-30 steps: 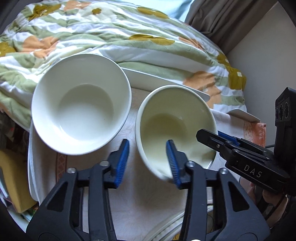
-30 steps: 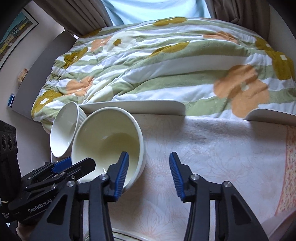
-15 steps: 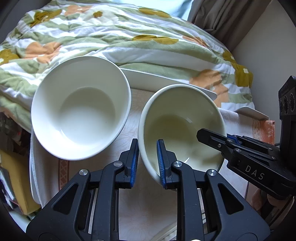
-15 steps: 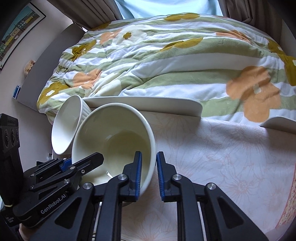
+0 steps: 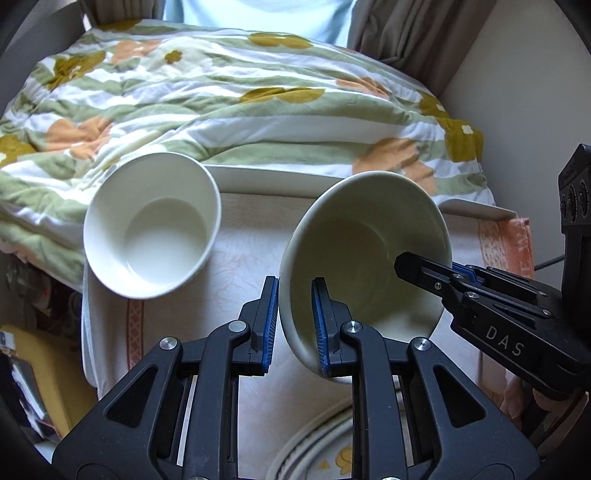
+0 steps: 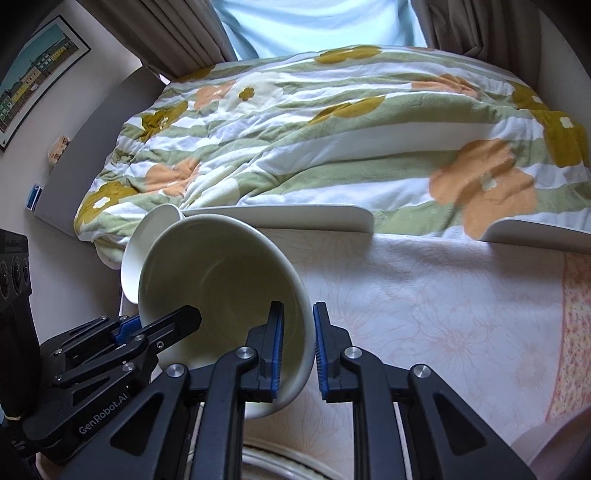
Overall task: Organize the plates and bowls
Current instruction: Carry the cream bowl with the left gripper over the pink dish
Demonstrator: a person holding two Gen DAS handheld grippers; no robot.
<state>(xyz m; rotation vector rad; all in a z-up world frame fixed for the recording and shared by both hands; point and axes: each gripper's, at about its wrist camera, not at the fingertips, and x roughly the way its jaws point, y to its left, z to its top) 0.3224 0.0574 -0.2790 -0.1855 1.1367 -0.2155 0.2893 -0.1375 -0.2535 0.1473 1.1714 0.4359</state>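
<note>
The cream bowl is the landmark: it hangs tilted above the tabletop, its mouth turned toward the cameras, gripped on opposite sides of its rim. The left claw is clenched on the near-left part of the rim, one blue pad outside the wall and one inside it. The right claw is clenched on the opposite side of the rim in the same way, one pad inside the bowl and one outside; in the left wrist view it reaches in from the right, its black tip over the bowl's inner wall. In the right wrist view the cream bowl fills the lower left, with the left claw coming in from the left edge.

Left of the cream bowl, apart from it, a second white bowl sits tilted near the tabletop's left edge; in the right wrist view only a sliver of it shows behind the cream bowl. Beyond both bowls, along the far edge of the tabletop, lies a flat white plate, and another white plate lies farther right of the cream bowl on the same edge. Below the cream bowl, at the near edge, the patterned rim of a plate shows. A pale floral cloth covers the tabletop. Behind it a bed carries a flowered green, orange and mustard quilt, with curtains beyond.
</note>
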